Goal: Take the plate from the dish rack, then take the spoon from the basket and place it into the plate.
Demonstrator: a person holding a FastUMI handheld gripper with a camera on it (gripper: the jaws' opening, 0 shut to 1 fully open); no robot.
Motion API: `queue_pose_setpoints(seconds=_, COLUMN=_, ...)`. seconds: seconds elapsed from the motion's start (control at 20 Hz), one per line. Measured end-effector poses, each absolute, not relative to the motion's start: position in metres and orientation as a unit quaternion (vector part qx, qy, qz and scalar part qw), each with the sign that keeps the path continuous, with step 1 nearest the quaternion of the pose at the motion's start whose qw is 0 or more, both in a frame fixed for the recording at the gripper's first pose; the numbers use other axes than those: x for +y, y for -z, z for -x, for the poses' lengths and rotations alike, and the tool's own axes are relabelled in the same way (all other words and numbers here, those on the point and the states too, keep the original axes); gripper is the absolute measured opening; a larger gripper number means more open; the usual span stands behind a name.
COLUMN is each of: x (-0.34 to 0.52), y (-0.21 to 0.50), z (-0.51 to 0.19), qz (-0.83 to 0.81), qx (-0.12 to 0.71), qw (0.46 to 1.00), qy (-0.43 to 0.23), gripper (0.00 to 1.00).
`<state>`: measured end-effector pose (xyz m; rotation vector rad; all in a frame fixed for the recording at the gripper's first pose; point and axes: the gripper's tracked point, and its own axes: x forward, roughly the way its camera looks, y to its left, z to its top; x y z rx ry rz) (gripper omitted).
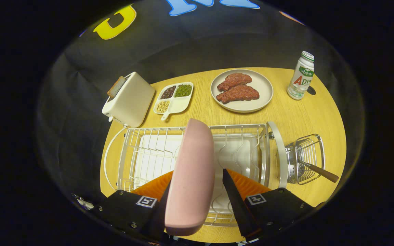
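Observation:
A pink plate (192, 177) stands on edge in the white wire dish rack (142, 153), its rim pointing at me. My gripper (198, 172) straddles it and is open. The left finger sits close against the plate's left face, while the right finger (233, 194) stands a small gap off its right face. To the right of the rack hangs a wire basket (311, 150). The spoon (320, 172) lies in it, its brown wooden handle sticking out toward the table's right edge.
Beyond the rack stand a cream toaster (130, 99) with a slice of bread, a divided dish of beans (174, 97), a beige plate (265, 94) with two pieces of meat, and a white bottle (301, 76). The round wooden table (313, 112) ends close to the basket.

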<state>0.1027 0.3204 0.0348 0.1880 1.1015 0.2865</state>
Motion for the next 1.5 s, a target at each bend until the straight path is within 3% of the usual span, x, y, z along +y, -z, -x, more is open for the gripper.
queue_pose_setpoints(seconds=0.25, x=0.324, y=-0.024, z=-0.097, qz=-0.077, qx=0.555, qw=0.817, qy=-0.136, gripper=0.50)
queue_pose_setpoints(seconds=0.35, x=0.304, y=-0.021, z=-0.093, qz=-0.058, qx=0.571, qw=0.814, qy=-0.093, gripper=0.45)
queue_pose_setpoints(seconds=0.5, x=0.305, y=-0.021, z=-0.094, qz=-0.056, qx=0.580, qw=0.809, qy=-0.079, gripper=0.35)
queue_pose_setpoints(seconds=1.1, x=0.293, y=-0.052, z=-0.101, qz=0.079, qx=0.566, qw=0.819, qy=-0.049, gripper=0.35)
queue_pose_setpoints(seconds=1.5, x=0.289, y=-0.082, z=-0.066, qz=0.005, qx=0.548, qw=0.832, qy=-0.088, gripper=0.35)
